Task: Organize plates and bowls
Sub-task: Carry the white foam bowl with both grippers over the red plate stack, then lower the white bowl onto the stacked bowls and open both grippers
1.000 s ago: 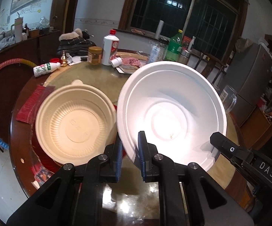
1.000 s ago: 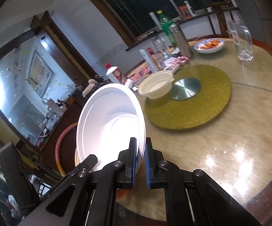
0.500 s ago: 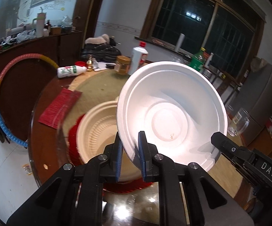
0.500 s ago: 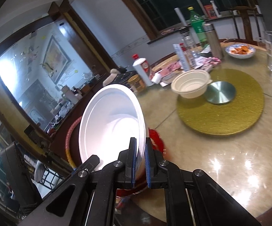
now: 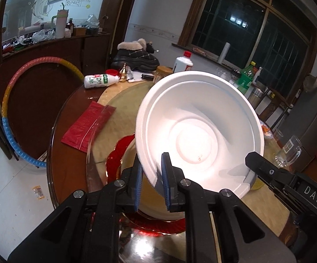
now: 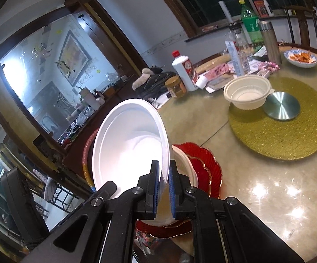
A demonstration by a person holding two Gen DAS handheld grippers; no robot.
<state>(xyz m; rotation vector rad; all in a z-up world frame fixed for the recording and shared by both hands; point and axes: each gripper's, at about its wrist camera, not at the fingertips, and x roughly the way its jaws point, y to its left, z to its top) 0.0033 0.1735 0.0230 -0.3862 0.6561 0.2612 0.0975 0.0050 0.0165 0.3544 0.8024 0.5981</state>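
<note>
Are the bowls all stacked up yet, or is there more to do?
Not yet. Done: a beige bowl already sits on the red plate. In hand: the left gripper and right gripper both pinch the white bowl, tilted above that stack. Left: set it down, then fetch the cream bowl on the gold mat.

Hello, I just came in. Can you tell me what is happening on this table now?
A person is tidying bowls with two handheld grippers. The left gripper and the right gripper each have their jaws shut on the rim of one white bowl, held tilted above a beige bowl that sits on a red plate. Another beige bowl waits on the gold mat.
</note>
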